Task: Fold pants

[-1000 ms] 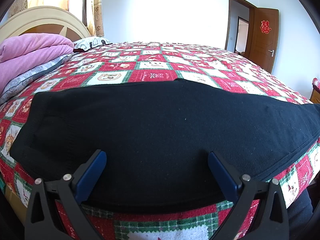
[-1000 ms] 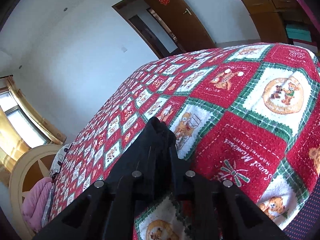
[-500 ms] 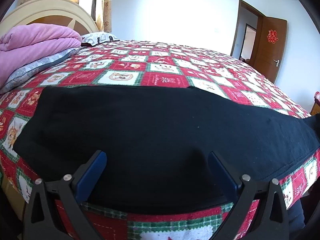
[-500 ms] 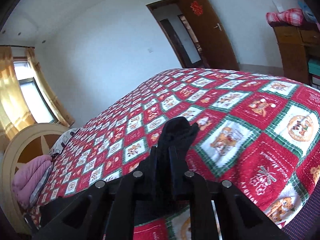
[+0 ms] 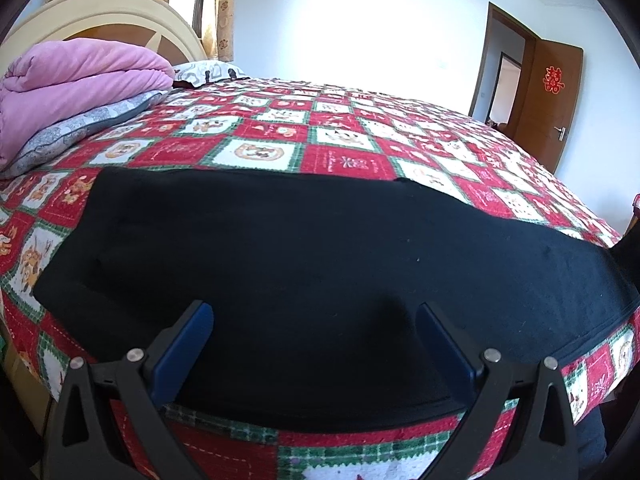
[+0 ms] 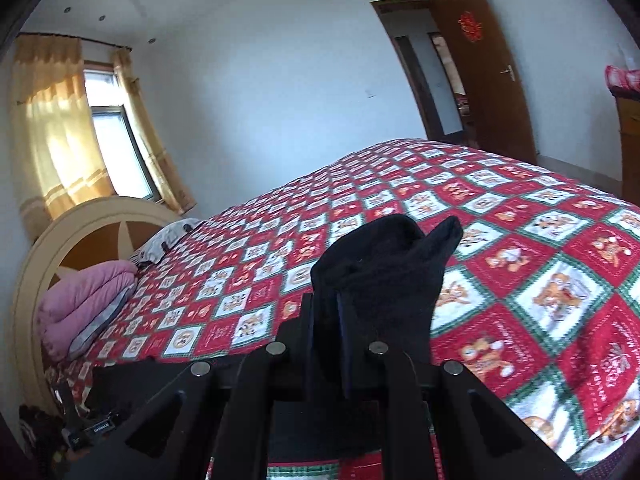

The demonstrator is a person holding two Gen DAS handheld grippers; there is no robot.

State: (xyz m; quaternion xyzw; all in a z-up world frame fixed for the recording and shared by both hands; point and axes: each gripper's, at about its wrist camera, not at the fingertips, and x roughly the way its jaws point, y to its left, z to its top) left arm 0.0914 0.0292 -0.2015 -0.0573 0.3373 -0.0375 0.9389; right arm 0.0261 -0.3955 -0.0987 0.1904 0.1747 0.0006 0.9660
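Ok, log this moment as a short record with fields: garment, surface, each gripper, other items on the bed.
garment: black pants, spread flat across the near edge
surface: bed with red-and-green patchwork quilt
left gripper: open, over the pants
right gripper: shut on a raised bunch of the pants
other items: folded pink blanket, pillow, both by the headboard

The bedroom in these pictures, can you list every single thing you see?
pants: one, black, spread along the bed's near edge, one end lifted
bedspread: one, red, white and green checks, covering the bed
quilt: one, pink, folded at the head end
pillow: one, grey-and-white patterned, behind the quilt
headboard: one, cream and brown
curtains: yellow, at the window
door: one, brown, open, red paper emblem on it
left gripper: black with blue pads, open over the pants
right gripper: black, shut on the pants' end
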